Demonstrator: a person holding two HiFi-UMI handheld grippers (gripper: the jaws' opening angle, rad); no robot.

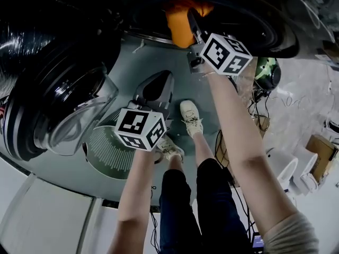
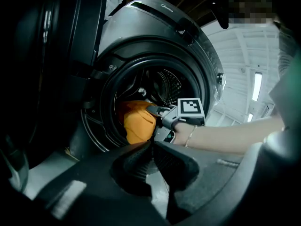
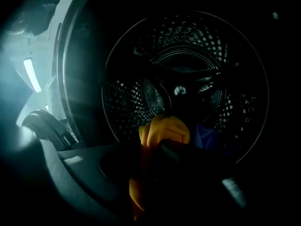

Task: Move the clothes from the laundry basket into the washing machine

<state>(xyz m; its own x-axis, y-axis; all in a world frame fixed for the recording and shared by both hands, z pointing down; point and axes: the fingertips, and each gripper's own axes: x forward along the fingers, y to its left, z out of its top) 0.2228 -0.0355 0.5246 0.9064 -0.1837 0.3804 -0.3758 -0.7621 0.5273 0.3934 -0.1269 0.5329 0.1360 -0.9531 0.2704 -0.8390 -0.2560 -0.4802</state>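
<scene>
My right gripper (image 1: 192,16) is shut on an orange garment (image 1: 180,23) and holds it at the mouth of the washing machine (image 2: 109,91). The left gripper view shows the orange garment (image 2: 136,122) hanging from the right gripper (image 2: 153,110) just inside the door ring. In the right gripper view the garment (image 3: 164,130) bunches over the right gripper (image 3: 157,147), with the perforated drum (image 3: 131,102) beyond. My left gripper (image 1: 160,78) hangs lower, over the floor, away from the machine. The left gripper (image 2: 151,144) is shut with nothing in it.
The machine's round glass door (image 1: 66,107) stands swung open at the left. A white slotted laundry basket (image 1: 106,153) sits on the floor under my left arm. A blue cloth (image 3: 207,138) lies in the drum. The person's shoes (image 1: 190,116) and cables (image 1: 255,106) are on the floor.
</scene>
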